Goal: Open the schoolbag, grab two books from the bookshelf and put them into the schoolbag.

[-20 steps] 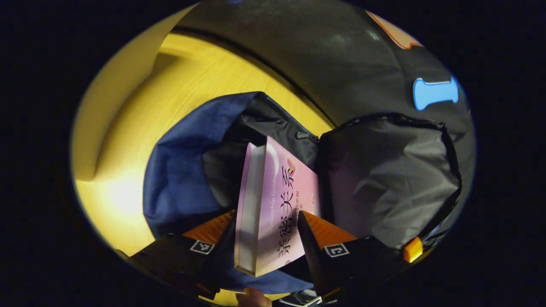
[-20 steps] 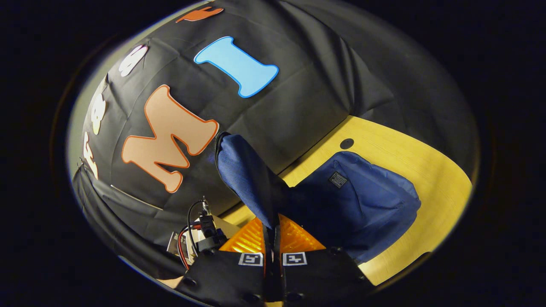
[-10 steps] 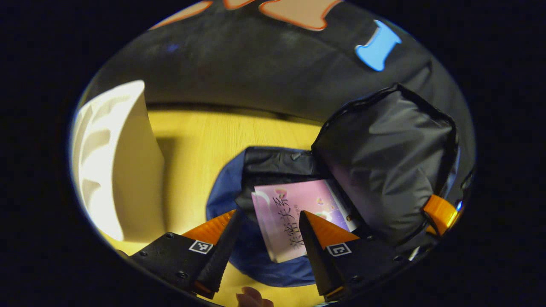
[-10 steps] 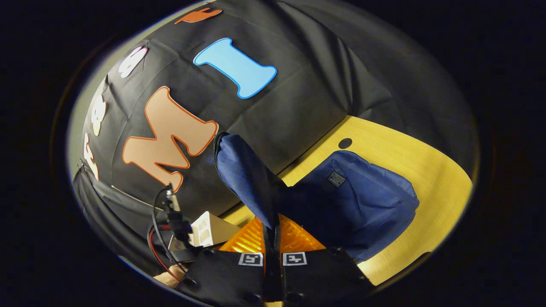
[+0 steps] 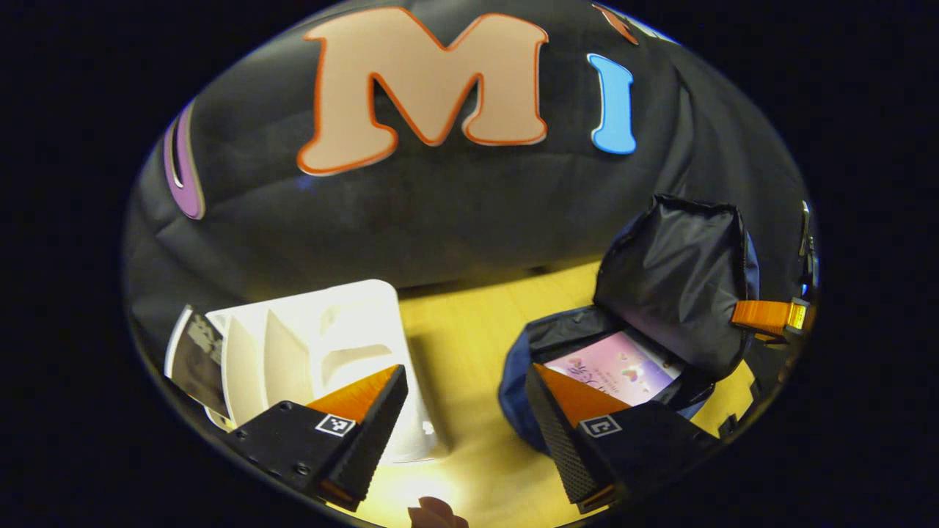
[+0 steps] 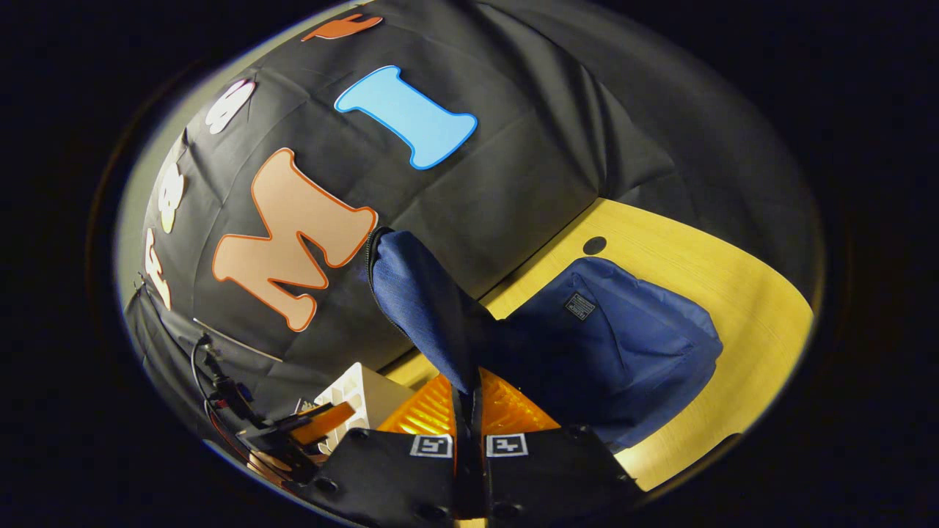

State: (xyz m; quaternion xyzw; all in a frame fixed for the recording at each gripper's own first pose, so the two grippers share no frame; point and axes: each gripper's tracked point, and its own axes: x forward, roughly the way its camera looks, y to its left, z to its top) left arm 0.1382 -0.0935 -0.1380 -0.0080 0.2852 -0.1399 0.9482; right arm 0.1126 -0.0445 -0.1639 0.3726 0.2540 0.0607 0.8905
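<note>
The blue schoolbag [image 5: 524, 374] lies open on the yellow table [image 5: 462, 330], its dark-lined flap [image 5: 675, 282] held upright. A pink book [image 5: 620, 367] lies flat inside it. My left gripper [image 5: 466, 374] hangs open with nothing between its fingers, between the bag and the white bookshelf [image 5: 323, 337]. A dark-covered book [image 5: 192, 356] stands at the shelf's far left. In the right gripper view, my right gripper [image 6: 469, 392] is shut on the blue flap [image 6: 418, 308], lifting it above the bag's body [image 6: 623, 352]. The right gripper [image 5: 770, 317] also appears at the flap's edge.
The black cloth wall stands close behind the table. A small round hole [image 6: 594, 245] sits in the tabletop behind the bag. In the right gripper view the bookshelf corner [image 6: 359, 392] and the left gripper [image 6: 293, 436] with its cables show at lower left.
My left gripper let go of the pink book, which now lies inside the bag, and has drawn back and swung left toward the bookshelf. The right gripper keeps holding the flap up.
</note>
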